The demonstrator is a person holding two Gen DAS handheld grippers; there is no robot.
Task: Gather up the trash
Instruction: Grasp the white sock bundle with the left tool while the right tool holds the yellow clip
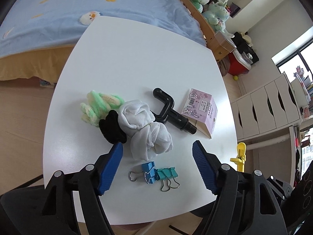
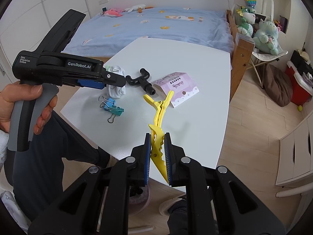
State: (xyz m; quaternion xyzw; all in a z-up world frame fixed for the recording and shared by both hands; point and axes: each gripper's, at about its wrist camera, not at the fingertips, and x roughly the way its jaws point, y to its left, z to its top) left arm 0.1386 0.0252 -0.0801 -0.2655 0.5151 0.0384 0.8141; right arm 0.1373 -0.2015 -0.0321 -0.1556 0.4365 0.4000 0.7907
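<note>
My right gripper (image 2: 157, 135) is shut on a yellow hair clip (image 2: 159, 113), held above the white table's (image 2: 195, 66) near edge; the clip also shows in the left wrist view (image 1: 240, 156). My left gripper (image 1: 157, 146) is open and empty, hovering over white rolled socks (image 1: 144, 129) and two blue binder clips (image 1: 156, 174). On the table lie a green scrunchie (image 1: 97, 105), a black scrunchie (image 1: 111, 127), a black plastic handle part (image 1: 172, 111) and a pink paper box (image 1: 203, 109). In the right wrist view the left gripper (image 2: 115, 80) hides part of the socks (image 2: 116, 90).
A bed with a blue blanket (image 1: 97, 9) stands behind the table. Plush toys (image 2: 264, 31) sit on a chair at the right. White drawers (image 1: 264, 105) and a red box (image 2: 297, 82) stand on the wooden floor to the right. A pink-rimmed container (image 2: 142, 193) shows below the table edge.
</note>
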